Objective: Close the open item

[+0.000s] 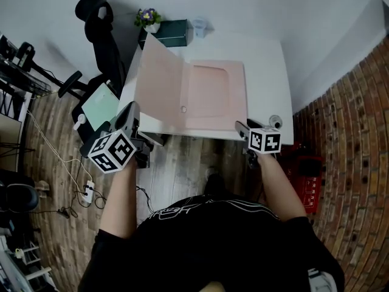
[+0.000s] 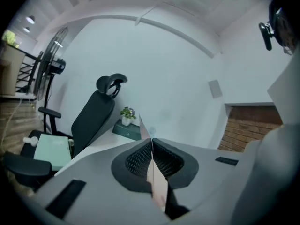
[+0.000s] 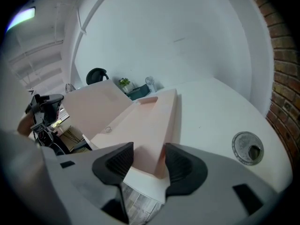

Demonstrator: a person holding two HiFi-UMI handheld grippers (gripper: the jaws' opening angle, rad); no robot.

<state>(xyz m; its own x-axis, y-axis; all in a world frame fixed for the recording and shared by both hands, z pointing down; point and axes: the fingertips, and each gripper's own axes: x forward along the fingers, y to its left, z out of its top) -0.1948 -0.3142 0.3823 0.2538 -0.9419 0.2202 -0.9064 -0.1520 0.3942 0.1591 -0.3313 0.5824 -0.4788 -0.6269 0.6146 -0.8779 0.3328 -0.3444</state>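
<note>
Pink folder (image 1: 219, 96) lies open on white table (image 1: 267, 66), near the front edge. Base is flat. Cover (image 1: 159, 84) stands up off its left side, tilted, w/ the fold running front-to-back.

L gripper (image 2: 151, 143) is fully closed, w/ the cover's thin free edge pinched betw its pads at the near-left corner, lifted clear of the table. R gripper (image 3: 144, 161) has jaws wide, w/ the base's near-right corner betw them and pads against it. Reads as a bracing hold; can't say how hard it bites.

Step in hand, prob: swing cover over onto base. Looks abt halfway, cover roughly upright.

To do it well:
- Move L in an arc around the fold, not a straight push across, or the base gets dragged or the thin edge buckles.
- Pinch only the edge. Don't twist; the sheet looks bendy.
- R holds the corner down so the base doesn't slide off the front edge.
- R sits where the cover lands, so prob needs to back off before it's flat.
- Line up the edges, then press at the snap (image 1: 183, 109), else it may spring open.
</note>
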